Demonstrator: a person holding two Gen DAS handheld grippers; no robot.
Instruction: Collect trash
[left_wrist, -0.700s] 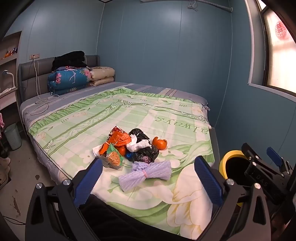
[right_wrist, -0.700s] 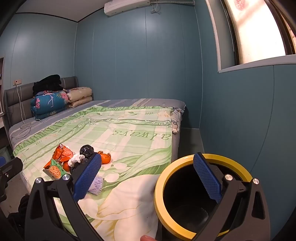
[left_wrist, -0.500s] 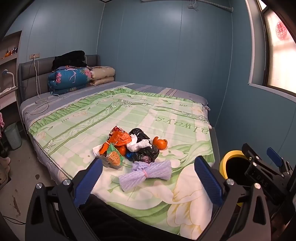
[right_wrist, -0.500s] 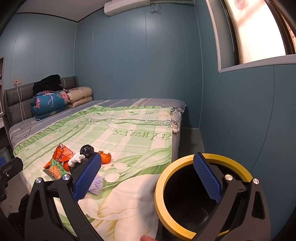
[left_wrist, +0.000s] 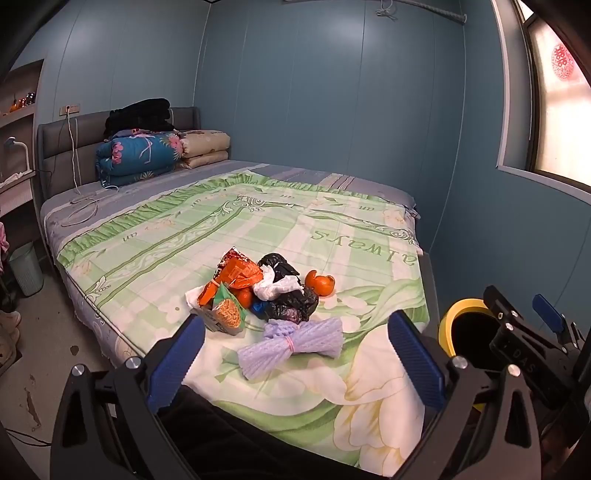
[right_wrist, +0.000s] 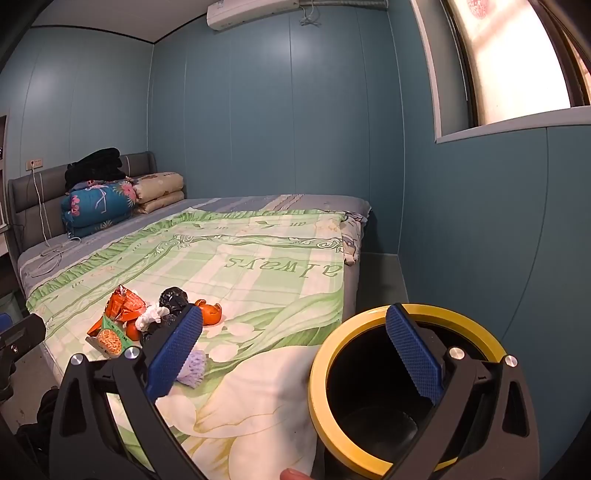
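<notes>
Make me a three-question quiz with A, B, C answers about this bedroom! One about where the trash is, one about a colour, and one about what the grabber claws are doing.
1. Where is the trash pile?
A. On the bed's green sheet
B. On the floor
C. Inside the bin

2. What colour is the rim of the bin?
A. Red
B. Yellow
C. White

3. How are the left gripper and the right gripper?
A. Both open and empty
B. Both shut on trash
C. One holds the purple foam net

Answers:
1 A: the wrappers, black bag and orange peel lie together on the bed, near its foot.
2 B: a yellow ring runs round the black bin standing beside the bed.
3 A: each pair of blue pads stands wide apart with nothing between, and the purple foam net lies on the sheet.
</notes>
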